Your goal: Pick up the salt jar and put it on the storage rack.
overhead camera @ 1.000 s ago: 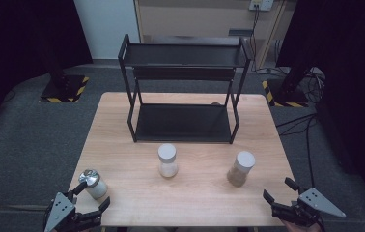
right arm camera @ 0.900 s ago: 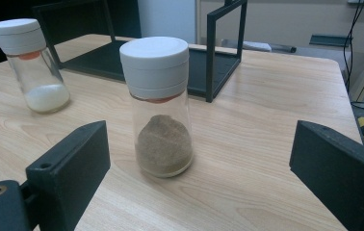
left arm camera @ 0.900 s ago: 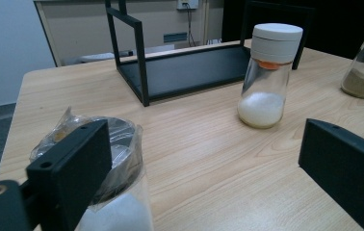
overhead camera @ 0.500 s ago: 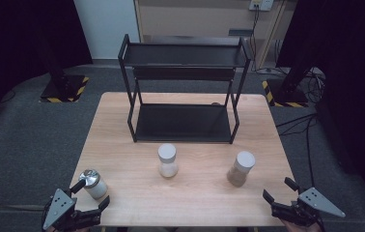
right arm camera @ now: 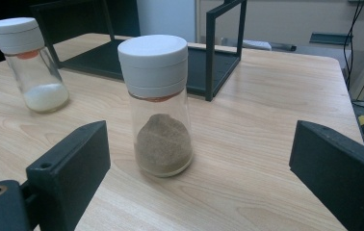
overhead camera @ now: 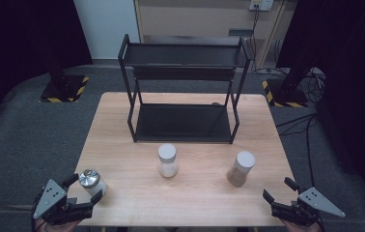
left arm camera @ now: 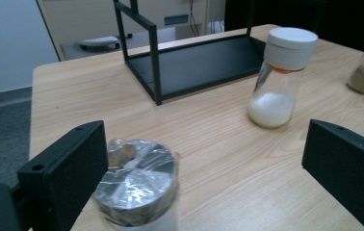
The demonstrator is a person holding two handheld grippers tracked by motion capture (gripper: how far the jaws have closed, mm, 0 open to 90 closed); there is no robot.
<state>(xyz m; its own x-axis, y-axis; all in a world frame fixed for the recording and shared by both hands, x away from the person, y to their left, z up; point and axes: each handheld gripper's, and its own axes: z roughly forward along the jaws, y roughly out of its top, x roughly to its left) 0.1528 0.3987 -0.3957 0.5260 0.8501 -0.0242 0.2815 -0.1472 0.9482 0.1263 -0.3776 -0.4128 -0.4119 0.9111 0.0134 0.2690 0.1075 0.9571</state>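
At the lower left of the high view, a silver-capped jar (overhead camera: 91, 181) stands upright near the desk's (overhead camera: 200, 193) front corner, sitting between the wide-apart jaws of the left tongs (overhead camera: 85, 191); in the left gripper view the jar (left arm camera: 136, 185) is close beside the left-hand jaw, though contact cannot be told. Toward the centre stands a white-lidded jar of white powder (overhead camera: 167, 161). Right of it is a white-lidded jar of brown powder (overhead camera: 241, 168). Lower right, the right tongs (overhead camera: 278, 192) gape apart, empty, near that brown jar. Behind, at upper centre, stands a black two-tier rack (overhead camera: 184, 123).
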